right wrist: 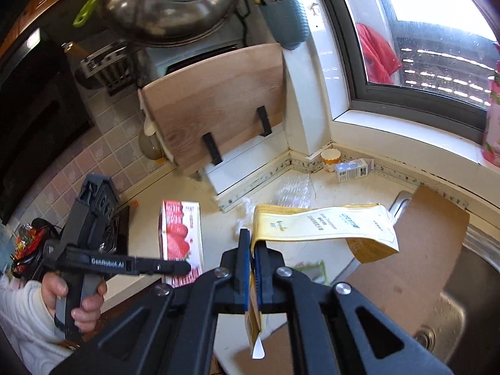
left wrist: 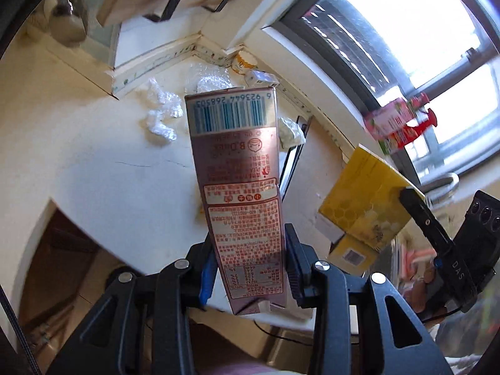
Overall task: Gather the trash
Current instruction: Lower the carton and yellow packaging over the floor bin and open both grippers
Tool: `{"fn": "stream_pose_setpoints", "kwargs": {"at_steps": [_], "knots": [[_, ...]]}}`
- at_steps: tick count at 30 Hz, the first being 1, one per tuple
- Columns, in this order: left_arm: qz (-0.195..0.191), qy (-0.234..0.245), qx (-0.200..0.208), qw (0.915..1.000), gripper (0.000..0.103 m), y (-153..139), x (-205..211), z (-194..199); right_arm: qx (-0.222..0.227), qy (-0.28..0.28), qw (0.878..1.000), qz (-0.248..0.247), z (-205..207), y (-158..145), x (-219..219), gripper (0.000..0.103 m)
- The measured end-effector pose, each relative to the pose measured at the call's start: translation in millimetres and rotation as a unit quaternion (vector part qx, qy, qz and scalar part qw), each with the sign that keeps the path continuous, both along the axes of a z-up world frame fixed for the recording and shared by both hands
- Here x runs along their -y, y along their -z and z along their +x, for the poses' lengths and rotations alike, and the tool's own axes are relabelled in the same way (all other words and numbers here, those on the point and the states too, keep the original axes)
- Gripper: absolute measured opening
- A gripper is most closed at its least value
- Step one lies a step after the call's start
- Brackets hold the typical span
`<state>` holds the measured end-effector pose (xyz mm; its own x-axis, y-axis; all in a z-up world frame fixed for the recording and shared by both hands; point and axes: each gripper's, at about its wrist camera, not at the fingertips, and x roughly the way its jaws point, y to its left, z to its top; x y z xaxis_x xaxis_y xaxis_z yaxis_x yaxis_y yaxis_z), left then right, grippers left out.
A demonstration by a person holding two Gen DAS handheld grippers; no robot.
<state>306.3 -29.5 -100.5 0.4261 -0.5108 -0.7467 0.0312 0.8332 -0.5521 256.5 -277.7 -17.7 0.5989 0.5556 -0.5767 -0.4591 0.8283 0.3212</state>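
My left gripper (left wrist: 251, 268) is shut on a tall pink strawberry milk carton (left wrist: 237, 162), held upside down above the cream counter (left wrist: 93, 168). The right wrist view shows that carton (right wrist: 179, 228) at the left with the left gripper (right wrist: 184, 267) and a hand behind it. My right gripper (right wrist: 252, 247) is shut on a flattened yellow box (right wrist: 322, 223) that juts out to the right; it shows as the yellow box (left wrist: 365, 206) in the left view. On the counter lie a paper cup (right wrist: 329, 160), a small blue-white carton (right wrist: 353, 170) and crumpled clear plastic (right wrist: 293, 189).
A steel sink (right wrist: 459, 300) at the right is partly covered by brown cardboard (right wrist: 418, 243). A wooden cutting board (right wrist: 218, 103) leans on the wall below a wok lid (right wrist: 168, 3). A pink bottle (right wrist: 493, 118) stands on the window sill. A white wad (left wrist: 290, 131) lies near the stove edge.
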Motion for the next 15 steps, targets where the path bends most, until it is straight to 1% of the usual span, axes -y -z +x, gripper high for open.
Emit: {"fn": "stream_pose_setpoints", "kwargs": {"at_steps": [5,8,12,13,15], "knots": [[0.024,0.039,0.038,0.9982,0.036,-18.4,-27.2,-59.0,0.008,0.026,1.000,-0.015,-80.7,-5.5,-33.9,0.002],[0.028,0.058,0.046,0.9969,0.036,-19.7,-45.5,-94.4,0.001,0.032,0.999,-0.028,-124.3,-2.0,-65.4,0.002],[0.032,0.082,0.040,0.9953,0.036,-4.7,-60.6,-133.0,-0.009,0.031,0.998,-0.050,-171.5,7.3,-106.1,0.002],[0.033,0.088,0.034,0.9950,0.036,1.5,-64.5,-141.2,-0.012,0.030,0.998,-0.055,-182.4,10.8,-114.8,0.002],[0.030,0.098,0.009,0.9947,0.036,18.5,-72.3,-159.2,-0.027,0.026,0.997,-0.066,-204.4,22.1,-133.2,0.002]]}}
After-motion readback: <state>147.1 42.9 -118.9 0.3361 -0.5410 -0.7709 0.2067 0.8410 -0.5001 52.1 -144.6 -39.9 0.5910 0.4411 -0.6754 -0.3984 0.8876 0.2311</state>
